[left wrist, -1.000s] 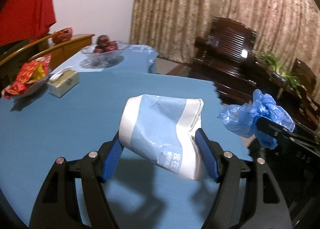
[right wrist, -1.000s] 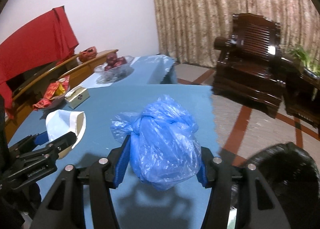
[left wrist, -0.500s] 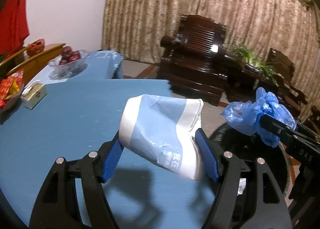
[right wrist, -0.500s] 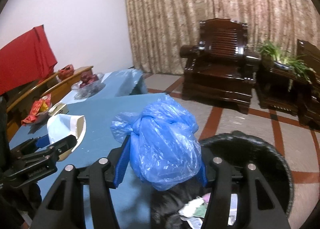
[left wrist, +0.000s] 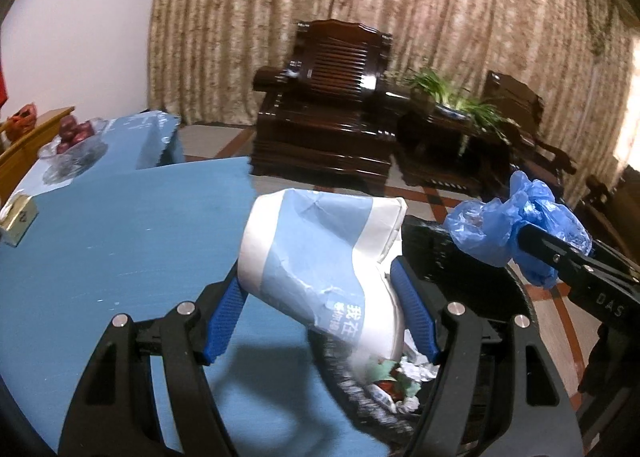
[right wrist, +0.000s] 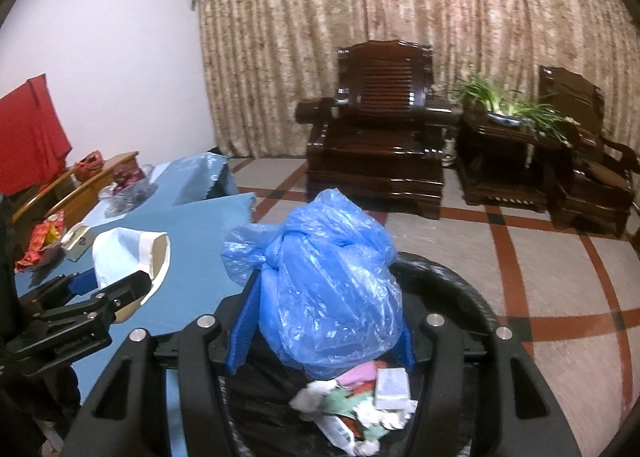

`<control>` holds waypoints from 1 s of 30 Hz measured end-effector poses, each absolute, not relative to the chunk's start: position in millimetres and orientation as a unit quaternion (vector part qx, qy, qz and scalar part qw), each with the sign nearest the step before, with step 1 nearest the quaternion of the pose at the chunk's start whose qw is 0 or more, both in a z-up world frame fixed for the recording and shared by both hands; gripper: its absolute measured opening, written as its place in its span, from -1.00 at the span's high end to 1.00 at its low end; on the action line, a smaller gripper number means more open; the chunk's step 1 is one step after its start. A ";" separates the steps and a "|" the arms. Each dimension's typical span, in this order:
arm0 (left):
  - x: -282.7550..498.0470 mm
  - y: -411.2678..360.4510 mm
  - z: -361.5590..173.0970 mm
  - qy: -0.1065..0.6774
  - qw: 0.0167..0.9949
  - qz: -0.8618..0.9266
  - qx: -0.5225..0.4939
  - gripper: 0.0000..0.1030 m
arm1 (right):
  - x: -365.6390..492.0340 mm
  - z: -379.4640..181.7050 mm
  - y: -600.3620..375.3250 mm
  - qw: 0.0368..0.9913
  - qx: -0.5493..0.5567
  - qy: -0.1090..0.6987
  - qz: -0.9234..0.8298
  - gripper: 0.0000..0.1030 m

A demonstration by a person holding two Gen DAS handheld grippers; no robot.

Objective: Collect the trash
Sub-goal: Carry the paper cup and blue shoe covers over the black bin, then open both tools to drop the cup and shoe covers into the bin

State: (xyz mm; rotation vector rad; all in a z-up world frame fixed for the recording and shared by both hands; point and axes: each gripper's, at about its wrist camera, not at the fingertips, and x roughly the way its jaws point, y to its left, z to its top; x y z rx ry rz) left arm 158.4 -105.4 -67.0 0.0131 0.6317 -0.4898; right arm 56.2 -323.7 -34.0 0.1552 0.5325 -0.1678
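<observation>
A crumpled blue-and-white paper carton (left wrist: 316,261) is held between the blue pads (left wrist: 222,319) of the left tool (left wrist: 320,317), the jaws being set fairly wide and pressed against its two sides. The carton is carried tilted at the edge of the blue-covered bench (left wrist: 120,241), partly over the black-lined trash bin (left wrist: 436,253). In the bin, crumpled wrappers and paper scraps (right wrist: 360,401) are seen at the bottom.

A knotted blue plastic bag (right wrist: 324,285) is clamped in the right tool (right wrist: 322,333), its jaws closed at a middling width on the bag's sides. The bag is held directly above the open bin, clear of the rubbish below.

The two tools are held side by side, the right one appearing at the right edge of the left wrist view, the left one at the left edge of the right wrist view.

Farther back on the bench, a glass bowl of dark red fruit (left wrist: 72,133) and a small box (left wrist: 16,219) are seen. Beyond the tiled floor (right wrist: 540,277), a dark wooden armchair (right wrist: 380,129) and a potted plant (right wrist: 504,105) are set before a patterned curtain (right wrist: 400,17).
</observation>
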 end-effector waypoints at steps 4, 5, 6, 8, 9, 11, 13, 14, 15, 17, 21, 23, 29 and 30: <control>152.7 -124.7 -71.0 0.308 0.916 -0.257 0.018 -0.34 | 49.0 -39.6 -343.2 0.955 0.082 0.266 -0.101 -0.09; 152.1 -131.0 -72.9 0.309 0.914 -0.262 0.022 -0.34 | 48.4 -40.9 -348.5 0.954 0.083 0.268 -0.105 -0.09; 151.4 -135.3 -74.2 0.309 0.913 -0.266 0.024 -0.34 | 46.4 -42.1 -351.0 0.954 0.083 0.268 -0.108 -0.09; 151.5 -144.7 -77.1 0.310 0.910 -0.274 0.027 -0.34 | 45.3 -45.0 -357.0 0.953 0.082 0.271 -0.113 -0.09; 151.9 -148.6 -78.7 0.310 0.909 -0.276 0.028 -0.34 | 44.5 -47.0 -360.6 0.952 0.082 0.272 -0.116 -0.09; 153.8 -156.2 -83.0 0.311 0.908 -0.280 0.033 -0.34 | 44.0 -51.7 -365.5 0.950 0.082 0.275 -0.121 -0.09; 155.4 -165.7 -89.9 0.317 0.904 -0.285 0.037 -0.35 | 47.0 -57.8 -370.8 0.947 0.085 0.282 -0.125 -0.09; 156.4 -168.7 -92.5 0.319 0.903 -0.286 0.038 -0.35 | 47.8 -60.2 -372.3 0.946 0.085 0.285 -0.127 -0.09; 157.3 -172.2 -95.1 0.322 0.901 -0.288 0.040 -0.35 | 49.2 -63.9 -374.6 0.945 0.085 0.288 -0.128 -0.09; 159.8 -177.8 -101.5 0.328 0.897 -0.292 0.044 -0.35 | 51.7 -69.3 -375.8 0.943 0.085 0.295 -0.131 -0.09; 164.4 -185.3 -110.9 0.339 0.892 -0.294 0.046 -0.35 | 55.3 -81.7 -383.5 0.938 0.088 0.307 -0.137 -0.09; 167.0 -187.6 -115.3 0.344 0.891 -0.294 0.047 -0.35 | 56.5 -85.3 -383.1 0.936 0.089 0.310 -0.138 -0.09; 173.0 -190.3 -119.4 0.350 0.888 -0.294 0.046 -0.37 | 62.0 -92.2 -389.1 0.935 0.088 0.316 -0.137 -0.15; 174.0 -191.4 -117.9 0.351 0.887 -0.295 0.045 -0.40 | 62.5 -92.7 -388.1 0.935 0.087 0.316 -0.139 -0.20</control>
